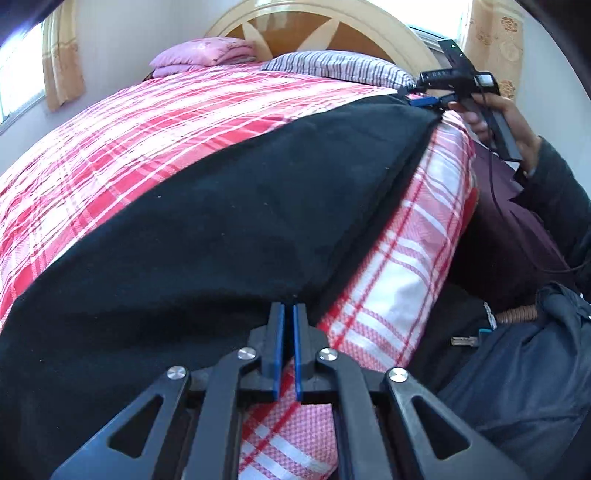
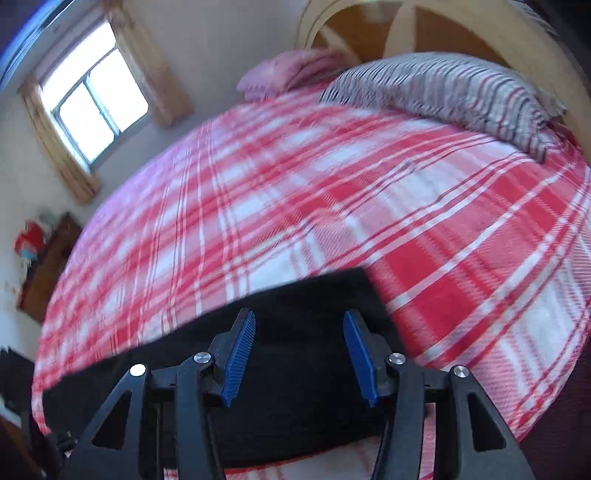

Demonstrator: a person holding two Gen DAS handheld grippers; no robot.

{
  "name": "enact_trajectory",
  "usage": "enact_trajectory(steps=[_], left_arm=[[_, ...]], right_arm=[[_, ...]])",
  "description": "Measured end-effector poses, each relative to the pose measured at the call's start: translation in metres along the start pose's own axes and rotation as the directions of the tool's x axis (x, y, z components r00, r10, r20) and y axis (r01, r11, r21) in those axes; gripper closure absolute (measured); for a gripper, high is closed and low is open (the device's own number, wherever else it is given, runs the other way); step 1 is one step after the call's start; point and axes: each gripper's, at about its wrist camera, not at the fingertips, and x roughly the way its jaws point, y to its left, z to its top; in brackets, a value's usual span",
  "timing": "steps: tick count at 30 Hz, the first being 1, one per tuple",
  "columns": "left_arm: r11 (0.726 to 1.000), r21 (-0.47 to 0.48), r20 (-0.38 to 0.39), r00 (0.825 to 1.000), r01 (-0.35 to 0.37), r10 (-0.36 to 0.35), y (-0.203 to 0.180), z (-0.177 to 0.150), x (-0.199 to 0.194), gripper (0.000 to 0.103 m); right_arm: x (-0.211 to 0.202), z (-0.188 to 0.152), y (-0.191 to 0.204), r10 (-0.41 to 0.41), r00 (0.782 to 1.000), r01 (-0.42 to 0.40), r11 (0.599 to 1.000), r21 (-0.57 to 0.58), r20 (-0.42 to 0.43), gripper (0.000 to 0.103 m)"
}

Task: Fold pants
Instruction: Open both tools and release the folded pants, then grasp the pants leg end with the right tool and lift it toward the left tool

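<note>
The right wrist view was smeared with blur, so the far window [image 2: 98, 103] and the clutter on the floor at the left could barely be read. The black pants [image 1: 229, 221] ran off the bottom left of the left wrist view, and their fabric was so dark that no seam or waistband could be made out. They lay stretched in a long band along the near right edge of the bed, over the red and white checked blanket [image 1: 155, 122], from your left gripper [image 1: 289, 314] away to your right gripper [image 1: 430, 100] at the far end.

Your left gripper had its blue pads [image 1: 279, 343] pressed close together, only a narrow slit showing between them, their tips at the near edge of the pants; whether cloth was actually caught there could not be seen. From the left wrist view, your right hand [image 1: 495, 122] held its gripper at the far corner of the pants, too small there to judge. From its own camera, the right gripper [image 2: 299, 321] had its jaws spread apart above the black fabric, nothing pinched between the pads. A striped pillow [image 2: 454, 92] and a folded pink quilt [image 2: 291, 70] sat at the far headboard [image 1: 332, 22].
</note>
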Motion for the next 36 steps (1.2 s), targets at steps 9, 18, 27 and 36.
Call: enact_trajectory(steps=[9, 18, 27, 36], left_arm=[[1.0, -0.012, -0.009, 1.0, 0.003, -0.003, 0.001, 0.001, 0.002, 0.099], [0.988, -0.045, 0.053, 0.987, -0.151, 0.153, 0.035, -0.008, -0.049, 0.084], [0.874, -0.29, -0.019, 0.916, -0.389, 0.401, 0.137, -0.088, -0.109, 0.074], [0.873, -0.371, -0.036, 0.944, -0.318, 0.329, 0.142, -0.133, -0.112, 0.074]], right_arm=[[0.021, 0.024, -0.011, -0.116, 0.992, 0.115, 0.993, -0.025, -0.043, 0.051], [-0.006, 0.026, 0.036, -0.128, 0.99, 0.134, 0.986, -0.097, 0.067, 0.051], [0.018, -0.012, 0.24, 0.194, 0.971, -0.236, 0.867, -0.439, -0.137, 0.051], [0.113, -0.11, 0.408, 0.259, 0.838, -0.499, 0.718, -0.484, -0.48, 0.051]])
